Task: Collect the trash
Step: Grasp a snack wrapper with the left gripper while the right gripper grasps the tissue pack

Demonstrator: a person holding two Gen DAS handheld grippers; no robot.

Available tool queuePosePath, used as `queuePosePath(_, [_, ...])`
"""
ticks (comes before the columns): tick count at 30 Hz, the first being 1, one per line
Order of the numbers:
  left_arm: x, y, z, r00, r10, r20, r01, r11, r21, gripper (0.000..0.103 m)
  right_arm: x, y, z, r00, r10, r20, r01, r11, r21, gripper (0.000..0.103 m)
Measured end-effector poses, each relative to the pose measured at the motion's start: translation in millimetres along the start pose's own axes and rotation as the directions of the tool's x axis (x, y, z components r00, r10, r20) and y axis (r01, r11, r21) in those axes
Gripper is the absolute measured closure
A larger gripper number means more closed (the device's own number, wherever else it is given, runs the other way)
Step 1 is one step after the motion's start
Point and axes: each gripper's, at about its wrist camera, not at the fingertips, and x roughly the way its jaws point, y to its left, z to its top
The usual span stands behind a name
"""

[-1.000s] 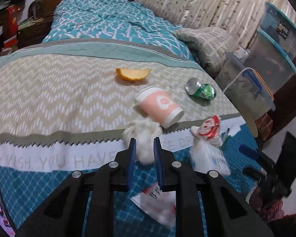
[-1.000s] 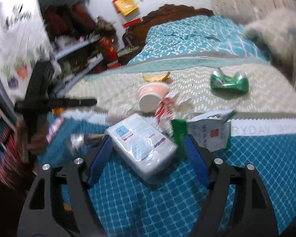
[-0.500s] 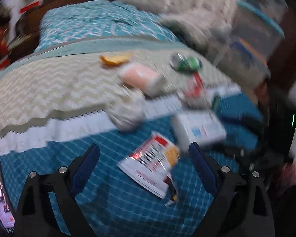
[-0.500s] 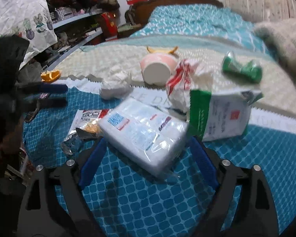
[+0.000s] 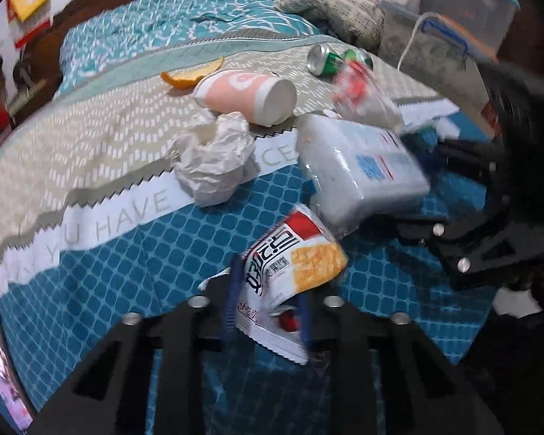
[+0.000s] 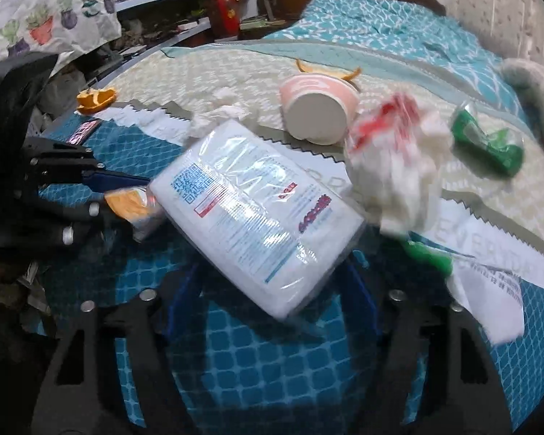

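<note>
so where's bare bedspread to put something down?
Free: the blue checked stretch left of the snack bag, below the lettered white band, and the chevron area left of the cup. Crowded: crumpled paper, cup, tissue pack and can bunch together.

Snack wrapper (image 5: 290,272), white with red and orange panels, crumpled, lower centre. Plastic-wrapped tissue pack (image 6: 257,214), white with blue print, tilted at frame centre. Crumpled paper (image 5: 214,159), grey-white, centre left. Pink paper cup (image 5: 250,96) on its side, white base toward the camera, upper centre. Orange peel (image 5: 192,74) just beyond the cup. Crushed green can (image 6: 489,141), right. Red-and-white crumpled bag (image 6: 399,166), right of centre, blurred.
</note>
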Motion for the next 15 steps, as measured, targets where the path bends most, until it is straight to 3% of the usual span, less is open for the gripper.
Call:
queuePosePath(3, [-7.0,13.1,0.3,0.999,-0.038,0.004,0.038,0.996,-0.075,0.091,-6.8,14.5,-4.9,0.998,0.055,-0.005,-0.055,0.998,-0.010,0.036])
queuePosePath(7, [-11.2,26.1,-0.3,0.997,-0.076,0.011,0.076,0.983,-0.169,0.092,-9.5,33.5,-16.7,0.996,0.083,-0.040,-0.085,0.996,-0.038,0.029])
queuePosePath(11, [-19.7,33.0,-1.1,0.991,-0.127,0.032,0.131,0.967,-0.221,0.092,-14.3,38.9,-20.3,1.000,-0.013,-0.012,0.012,0.996,-0.084,0.011])
queuePosePath(15, [-27.4,32.9,-2.7,0.992,-0.122,0.039,0.128,0.967,-0.220,0.092,-14.7,36.9,-10.3,0.998,-0.058,0.003,0.057,0.988,-0.146,0.007])
